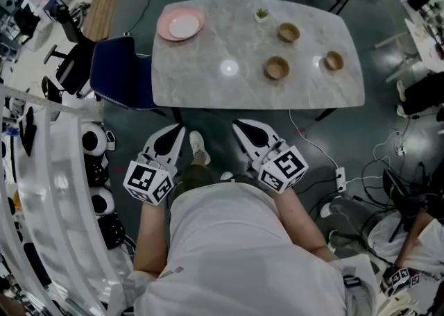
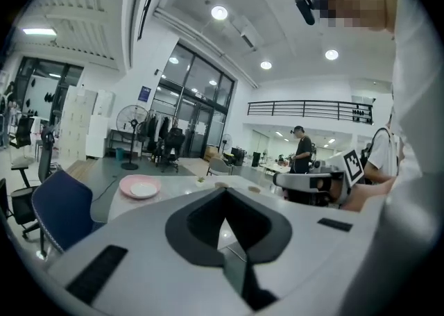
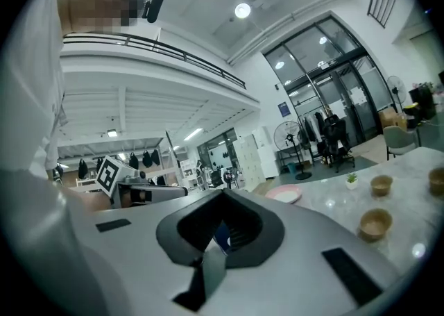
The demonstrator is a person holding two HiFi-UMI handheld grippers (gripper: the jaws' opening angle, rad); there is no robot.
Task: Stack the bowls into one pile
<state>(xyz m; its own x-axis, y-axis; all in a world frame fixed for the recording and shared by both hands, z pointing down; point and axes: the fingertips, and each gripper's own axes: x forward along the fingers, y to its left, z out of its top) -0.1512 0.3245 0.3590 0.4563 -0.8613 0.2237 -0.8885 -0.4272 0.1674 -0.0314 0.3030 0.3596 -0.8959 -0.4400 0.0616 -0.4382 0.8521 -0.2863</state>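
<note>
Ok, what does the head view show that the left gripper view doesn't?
Only the head view: a power strip and cables. Only the left gripper view: a fan, a railing and a standing person. Both: the table, pink plate, blue chair and right gripper.

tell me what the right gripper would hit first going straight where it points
Likely the marble table at its near edge, left of the bowls; if it clears that, the pink plate. Height unclear.
</note>
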